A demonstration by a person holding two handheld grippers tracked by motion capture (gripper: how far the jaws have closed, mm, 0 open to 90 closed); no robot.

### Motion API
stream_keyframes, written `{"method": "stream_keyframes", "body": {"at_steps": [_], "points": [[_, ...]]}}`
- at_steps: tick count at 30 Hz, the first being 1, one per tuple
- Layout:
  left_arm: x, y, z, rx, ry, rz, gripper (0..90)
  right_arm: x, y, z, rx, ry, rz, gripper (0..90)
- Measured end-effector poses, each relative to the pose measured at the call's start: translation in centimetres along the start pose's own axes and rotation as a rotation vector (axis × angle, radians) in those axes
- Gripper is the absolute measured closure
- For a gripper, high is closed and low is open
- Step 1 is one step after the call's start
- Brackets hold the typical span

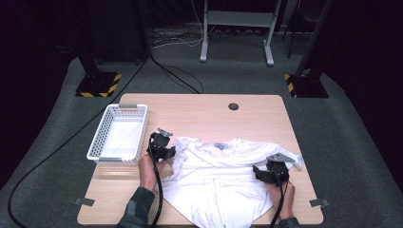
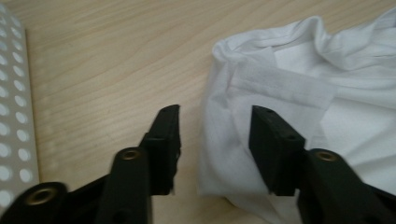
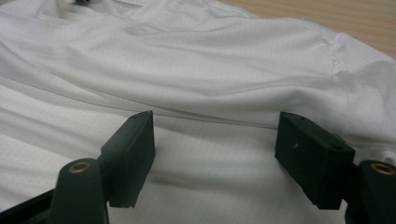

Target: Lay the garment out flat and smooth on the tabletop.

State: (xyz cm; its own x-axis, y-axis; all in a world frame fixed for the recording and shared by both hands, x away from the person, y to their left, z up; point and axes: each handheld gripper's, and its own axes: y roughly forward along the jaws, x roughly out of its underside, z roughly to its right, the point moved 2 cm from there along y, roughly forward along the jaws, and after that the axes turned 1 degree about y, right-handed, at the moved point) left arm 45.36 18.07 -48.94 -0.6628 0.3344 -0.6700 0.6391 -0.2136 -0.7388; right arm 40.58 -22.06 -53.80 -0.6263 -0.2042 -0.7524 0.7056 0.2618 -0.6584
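Note:
A white T-shirt [image 1: 218, 175] lies spread and rumpled on the front half of the wooden table [image 1: 214, 114], collar toward the far side. My left gripper [image 1: 161, 145] sits at the shirt's left sleeve. In the left gripper view its jaws [image 2: 215, 112] stand apart just above the folded sleeve edge [image 2: 280, 84], pressing nothing. My right gripper [image 1: 273, 171] rests on the shirt's right side near the other sleeve. In the right gripper view its jaws [image 3: 217, 116] are wide open over smooth cloth [image 3: 187, 60], with nothing pinched.
A white perforated basket [image 1: 102, 130] stands at the table's left edge, close to my left hand; its wall [image 2: 14, 116] shows in the left gripper view. A round cable hole [image 1: 233, 106] is at the far middle. Grey tape marks [image 1: 84, 201] sit by the front corners.

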Motion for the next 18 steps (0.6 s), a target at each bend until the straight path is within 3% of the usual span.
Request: {"method": "stream_keyframes", "body": {"at_steps": [4,7,11,15,18], "points": [[0.9,-2.2,1.9,-0.002,0.030,0.055,38.8,0.0,0.0,0.0,0.000,-0.001,0.000,27.9],[1.4,-2.7,4.0,0.011,0.088,0.046,36.3,0.0,0.0,0.0,0.001,0.000,0.000,27.9],[1.7,-1.1,5.7,0.018,0.163,-0.027,48.8,0.0,0.0,0.0,0.000,0.000,-0.001,28.0],[2.7,0.0,5.3,0.045,0.138,-0.043,72.8,0.0,0.0,0.1,0.002,0.001,0.000,29.5],[3.5,-0.6,4.3,0.040,0.109,-0.022,79.3,0.0,0.0,0.1,0.003,-0.001,0.000,29.5]]}}
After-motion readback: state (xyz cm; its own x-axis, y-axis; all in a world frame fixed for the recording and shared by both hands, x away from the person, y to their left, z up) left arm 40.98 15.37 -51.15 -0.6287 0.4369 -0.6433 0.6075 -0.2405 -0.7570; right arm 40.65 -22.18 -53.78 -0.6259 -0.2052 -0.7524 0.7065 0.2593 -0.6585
